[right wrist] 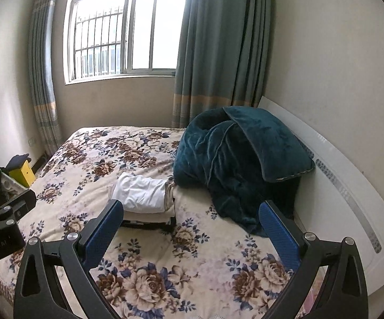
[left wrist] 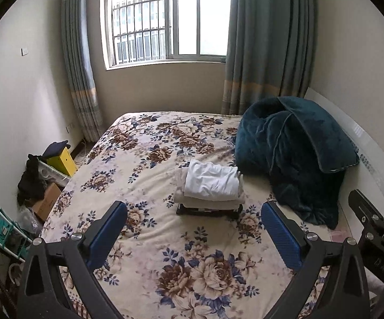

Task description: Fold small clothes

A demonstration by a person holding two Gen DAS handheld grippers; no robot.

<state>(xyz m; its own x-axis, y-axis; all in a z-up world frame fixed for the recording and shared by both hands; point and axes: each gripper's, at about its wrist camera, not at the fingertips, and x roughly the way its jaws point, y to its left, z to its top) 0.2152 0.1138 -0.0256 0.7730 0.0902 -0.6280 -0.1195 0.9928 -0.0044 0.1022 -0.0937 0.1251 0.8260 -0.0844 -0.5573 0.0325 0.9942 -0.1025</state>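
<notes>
Both held above the near part of the floral bedspread [left wrist: 144, 159], empty. Left gripper [left wrist: 194, 228] spread wide, blue pads [left wrist: 108, 235] far apart, nothing between them; right gripper [right wrist: 192, 228] likewise wide open and gripping nothing. Ahead of both, toward the window [left wrist: 165, 18], a stack of folded clothes [left wrist: 209, 188] resting on the bedspread, a white folded garment [left wrist: 212, 179] on top, beige pieces beneath, something dark at the very bottom. Just beside the stack, on its right, a heaped teal blanket [left wrist: 293, 159] against the headboard [right wrist: 338, 186]; whether touching it, cannot tell. Seen from the left wrist, the stack almost dead centre between the fingers, long axis running left to right across the view. Seen from the right wrist, the same stack [right wrist: 144, 199] off toward the left finger, partly hidden behind its tip. Judged from that, neither clearly nearer, though the left better lined up for a straight reach forward; the right in need of a shift leftward first. No loose, unfolded small garment visible on the bed, so likely near the end of the folding, or between items.
</notes>
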